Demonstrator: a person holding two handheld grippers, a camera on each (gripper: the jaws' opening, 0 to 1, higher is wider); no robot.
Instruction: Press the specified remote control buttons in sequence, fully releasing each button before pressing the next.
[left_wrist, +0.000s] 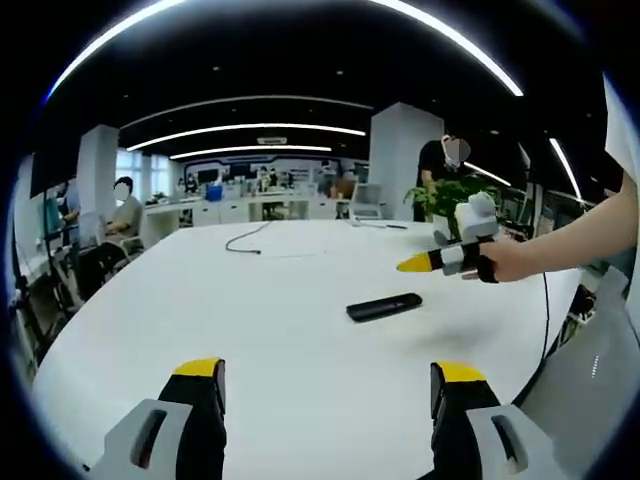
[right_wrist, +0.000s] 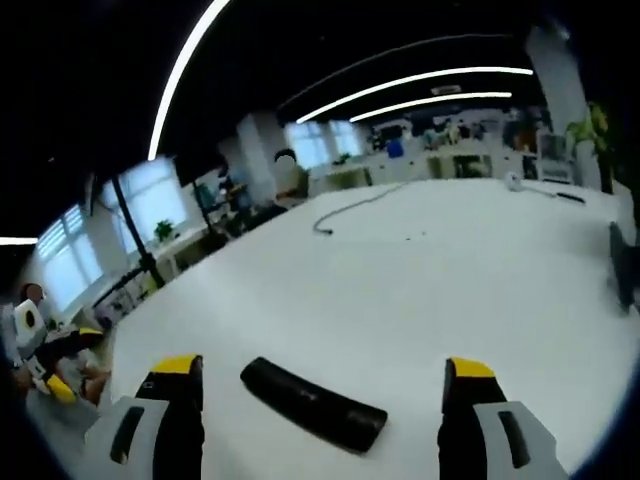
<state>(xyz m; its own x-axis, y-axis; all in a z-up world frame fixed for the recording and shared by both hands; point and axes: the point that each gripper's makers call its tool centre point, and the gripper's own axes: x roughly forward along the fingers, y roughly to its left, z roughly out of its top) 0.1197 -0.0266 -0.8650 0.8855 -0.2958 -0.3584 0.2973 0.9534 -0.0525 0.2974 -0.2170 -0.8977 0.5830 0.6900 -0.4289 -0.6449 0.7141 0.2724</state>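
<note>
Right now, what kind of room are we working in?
Probably an open-plan office: a large white table holding the remote control, rows of desks behind it, and long ceiling light strips.

From the left gripper view we look level across the white surface toward the far office, the remote at mid-distance and the right tongs coming in from the right. From the right gripper view we sit lower and closer, the remote just ahead. Both views share remote and surface.
</note>
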